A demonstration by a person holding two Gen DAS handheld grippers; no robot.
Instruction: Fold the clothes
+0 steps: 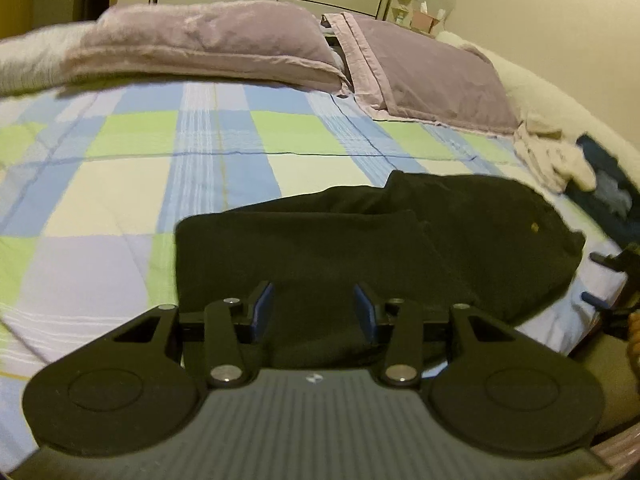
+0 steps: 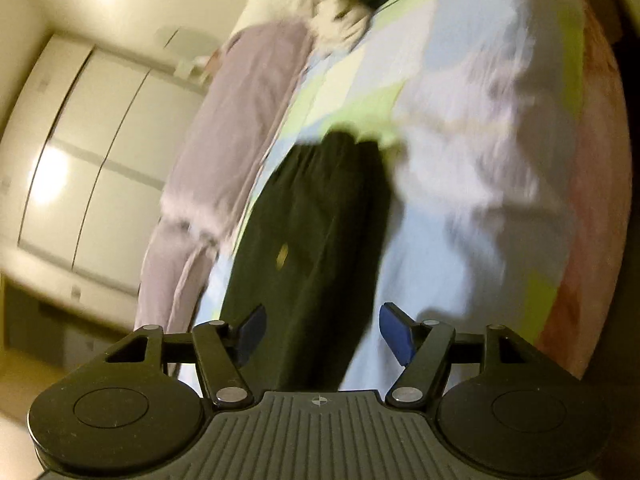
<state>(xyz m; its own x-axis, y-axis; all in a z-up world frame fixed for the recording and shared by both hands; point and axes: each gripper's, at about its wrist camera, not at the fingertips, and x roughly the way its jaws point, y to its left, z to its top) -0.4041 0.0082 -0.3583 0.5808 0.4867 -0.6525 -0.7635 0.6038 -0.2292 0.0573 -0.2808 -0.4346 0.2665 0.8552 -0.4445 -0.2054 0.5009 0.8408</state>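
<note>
Warm, dim indoor light tints both views yellowish. The right wrist view is heavily motion-blurred, with bright glare on the wardrobe doors at nine o'clock. The left view is sharper, softening and bending toward its dark fisheye corners.

the left gripper is held level and pointing forward, its two blue-padded fingers spread apart with a clear gap and nothing between them. its black linkage arms angle outward on both sides of the grey ribbed body. the right gripper is rolled strongly to one side, so its view is tilted and blurred. its jaws also stand wide, the blue pads splayed outward and gripping nothing. in the left wrist view, the right gripper shows at the far right edge, with a bit of the person's hand behind it.
</note>
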